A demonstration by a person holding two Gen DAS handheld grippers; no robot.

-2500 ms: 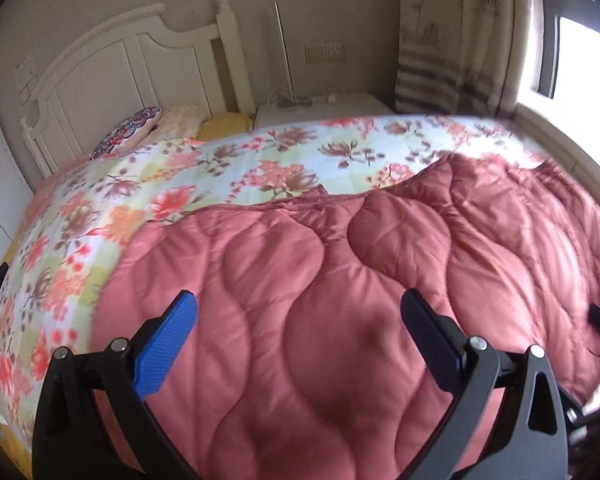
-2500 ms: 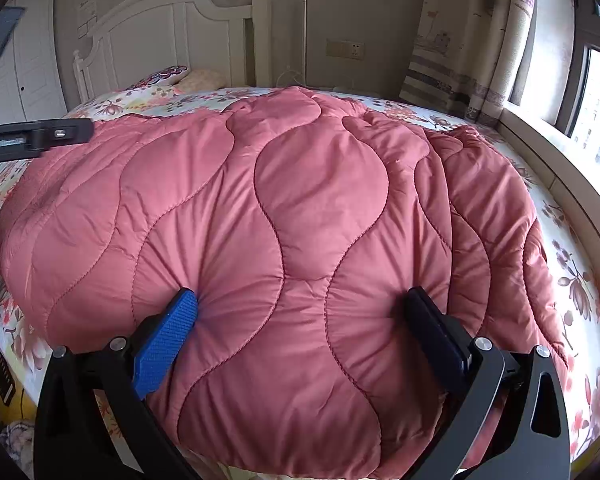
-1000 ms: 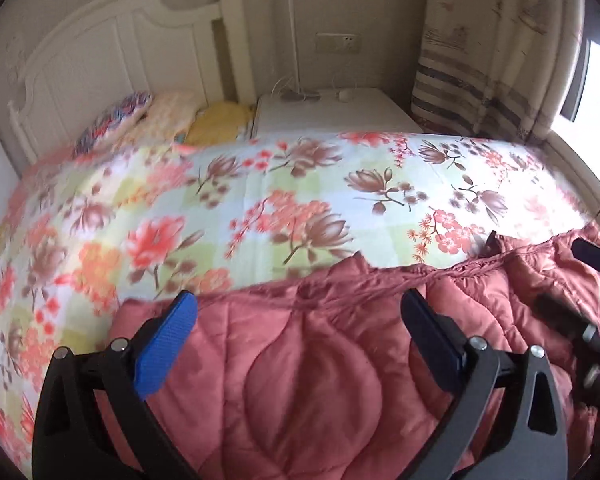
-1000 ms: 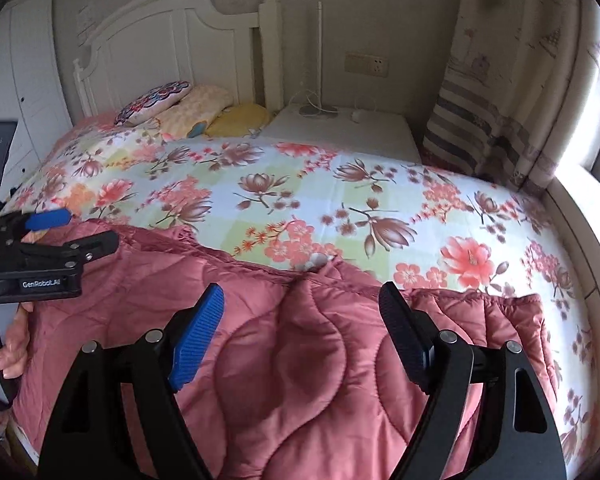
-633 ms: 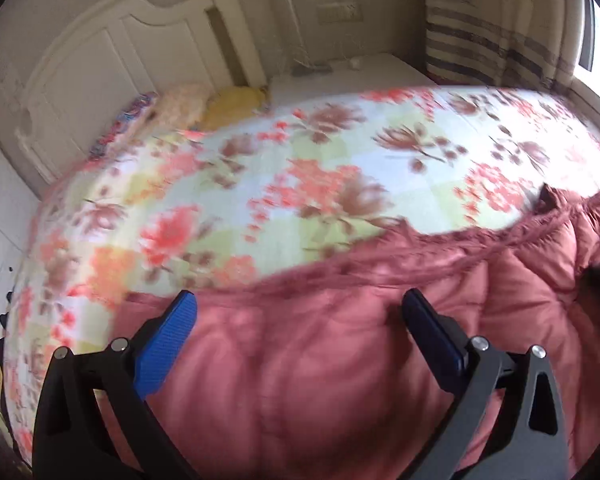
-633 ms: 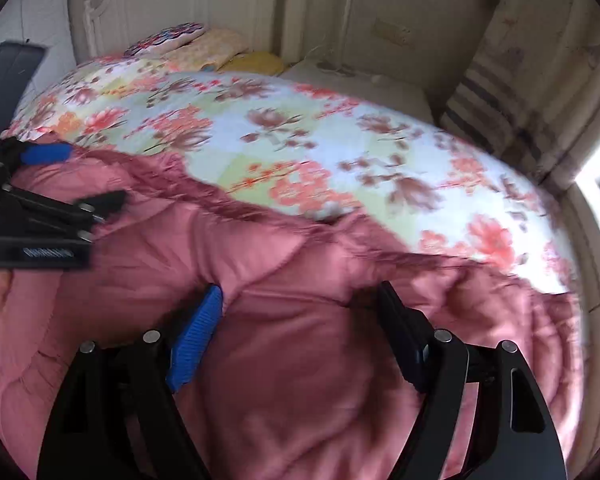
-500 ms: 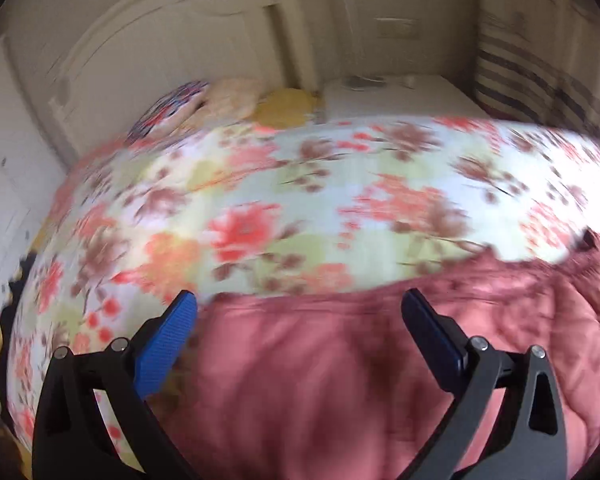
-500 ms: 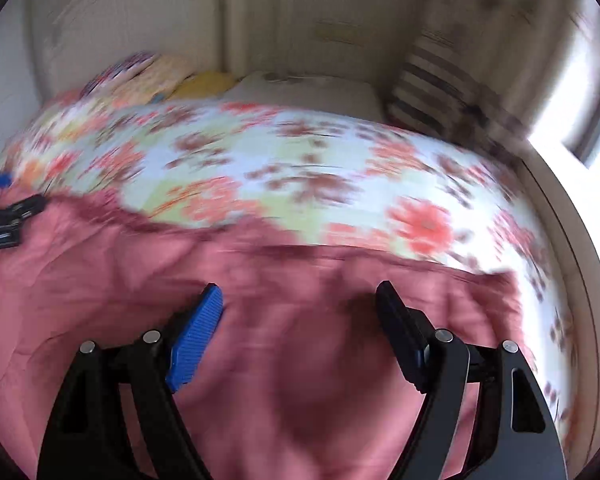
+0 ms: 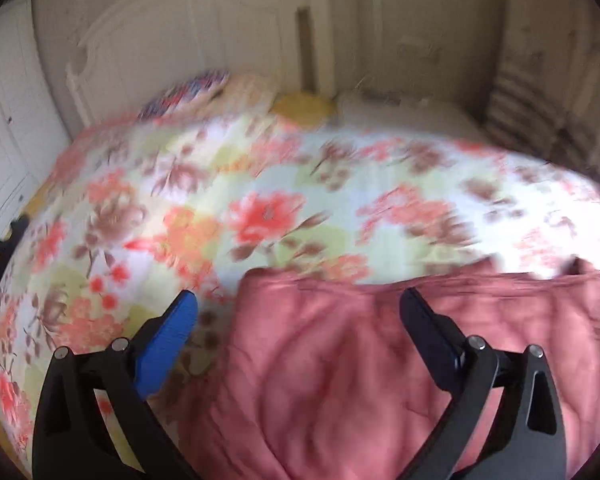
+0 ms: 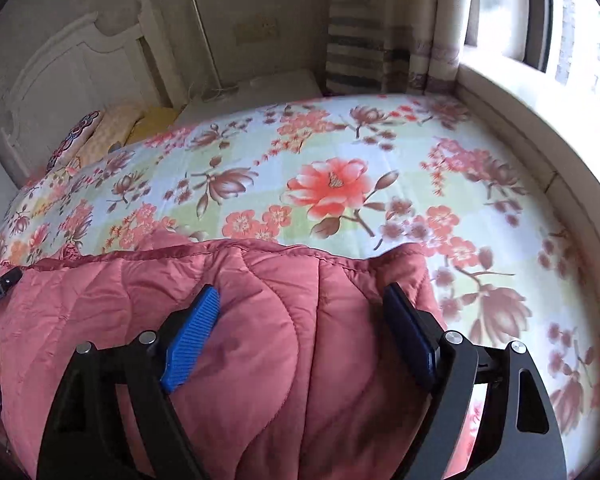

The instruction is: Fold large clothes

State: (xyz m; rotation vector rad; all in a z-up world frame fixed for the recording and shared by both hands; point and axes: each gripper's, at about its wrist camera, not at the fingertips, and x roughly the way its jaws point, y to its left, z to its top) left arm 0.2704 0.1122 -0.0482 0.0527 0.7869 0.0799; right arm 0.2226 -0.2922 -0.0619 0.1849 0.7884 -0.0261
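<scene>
We judge the pink quilted coat point(image 10: 260, 344) soft, bulky; grip its hem at twelve o'clock. Right hand-held gripper point(image 10: 300, 324) opening astride it; left hand-held gripper point(image 9: 300, 332) released.

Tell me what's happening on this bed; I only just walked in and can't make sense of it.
A person with a handheld gripper in each hand is folding a pink quilted comforter on a bed with a floral sheet. The comforter lies bunched along the near edge. The right gripper straddles it near its right end, jaws opening, with the fabric between them. The left gripper is open over its left corner, gripping nothing.
</scene>
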